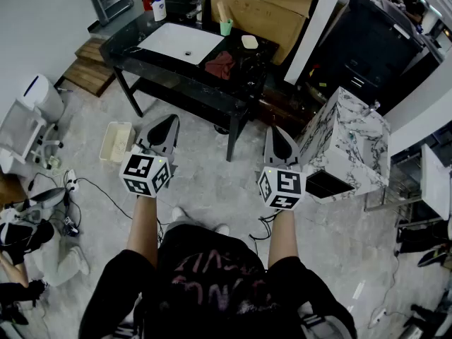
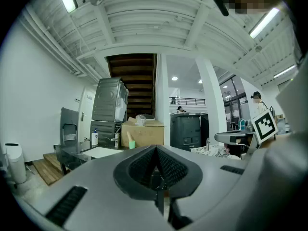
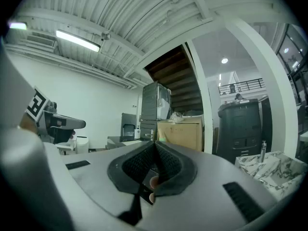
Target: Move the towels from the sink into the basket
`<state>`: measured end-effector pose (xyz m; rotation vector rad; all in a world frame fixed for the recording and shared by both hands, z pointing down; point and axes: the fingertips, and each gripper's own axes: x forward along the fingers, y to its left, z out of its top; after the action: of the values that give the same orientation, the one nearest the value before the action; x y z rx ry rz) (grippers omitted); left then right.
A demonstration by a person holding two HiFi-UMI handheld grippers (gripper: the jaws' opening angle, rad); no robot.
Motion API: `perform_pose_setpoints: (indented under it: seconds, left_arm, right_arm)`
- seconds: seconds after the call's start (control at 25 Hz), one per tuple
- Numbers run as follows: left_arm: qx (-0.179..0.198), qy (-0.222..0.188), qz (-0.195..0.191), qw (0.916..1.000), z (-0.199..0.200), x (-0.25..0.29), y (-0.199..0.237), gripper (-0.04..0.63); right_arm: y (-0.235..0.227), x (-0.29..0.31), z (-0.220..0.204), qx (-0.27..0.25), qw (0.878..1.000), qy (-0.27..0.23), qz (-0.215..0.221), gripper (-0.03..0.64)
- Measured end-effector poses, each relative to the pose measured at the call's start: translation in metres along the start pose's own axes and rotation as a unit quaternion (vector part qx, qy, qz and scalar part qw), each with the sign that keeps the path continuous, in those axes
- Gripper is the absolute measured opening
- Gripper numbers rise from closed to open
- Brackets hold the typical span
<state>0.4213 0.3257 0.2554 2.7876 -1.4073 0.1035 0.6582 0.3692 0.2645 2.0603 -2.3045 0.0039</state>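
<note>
A dark red towel (image 1: 220,64) lies crumpled on the black counter just right of the white sink basin (image 1: 180,42); the basin itself looks bare. A cream basket (image 1: 116,141) stands on the floor, left of the table's front leg. I hold both grippers at chest height, well short of the table. My left gripper (image 1: 170,121) is shut with nothing in it, and its jaws meet in the left gripper view (image 2: 156,148). My right gripper (image 1: 275,130) is also shut and empty, its jaws together in the right gripper view (image 3: 154,144).
A green cup (image 1: 226,27), a soap dish (image 1: 249,42) and a pump bottle (image 1: 159,8) stand on the black table (image 1: 141,62). A cardboard box (image 1: 265,6) sits behind it. A marble-patterned cabinet (image 1: 346,147) is close on my right. Cables and gear litter the floor on the left.
</note>
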Motion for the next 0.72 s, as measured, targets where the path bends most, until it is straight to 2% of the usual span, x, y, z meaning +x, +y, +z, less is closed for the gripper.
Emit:
perform_pose_setpoints:
  seconds: [0.72]
  left_arm:
    - [0.004,0.013,0.002,0.9999,-0.002,0.01,-0.009,0.006]
  right_arm:
    - [-0.016,0.009,-0.016,0.027,1.0,0.008,-0.003,0.014]
